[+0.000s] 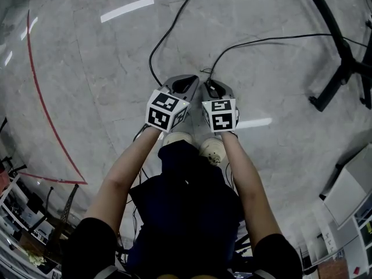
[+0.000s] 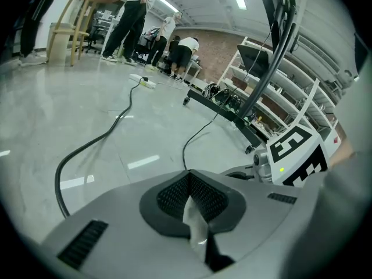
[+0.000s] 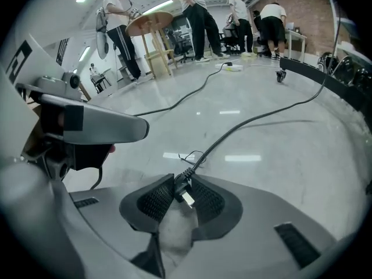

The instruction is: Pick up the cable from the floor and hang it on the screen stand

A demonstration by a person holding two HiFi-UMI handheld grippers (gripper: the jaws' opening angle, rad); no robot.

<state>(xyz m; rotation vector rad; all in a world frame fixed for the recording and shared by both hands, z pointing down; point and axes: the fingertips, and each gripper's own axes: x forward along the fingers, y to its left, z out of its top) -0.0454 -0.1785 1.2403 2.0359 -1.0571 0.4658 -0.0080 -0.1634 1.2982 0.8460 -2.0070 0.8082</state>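
A thin black cable (image 1: 261, 39) runs over the grey floor from the black screen stand (image 1: 343, 57) to a spot in front of my shoes. My right gripper (image 1: 214, 89) is down at that end. In the right gripper view its pads pinch the cable's plug (image 3: 183, 192), and the cable (image 3: 250, 121) trails away toward the stand's base (image 3: 325, 77). My left gripper (image 1: 185, 85) hangs right beside it, and its pads (image 2: 189, 176) meet at the tip with nothing between them. The thin cable (image 2: 192, 138) lies just ahead of it.
A thicker black cable (image 1: 168, 34) loops past the left gripper to a white power strip (image 2: 143, 81). A red line (image 1: 40, 92) marks the floor at the left. Several people, a wooden stool (image 3: 154, 39) and shelving (image 2: 279, 86) stand farther off.
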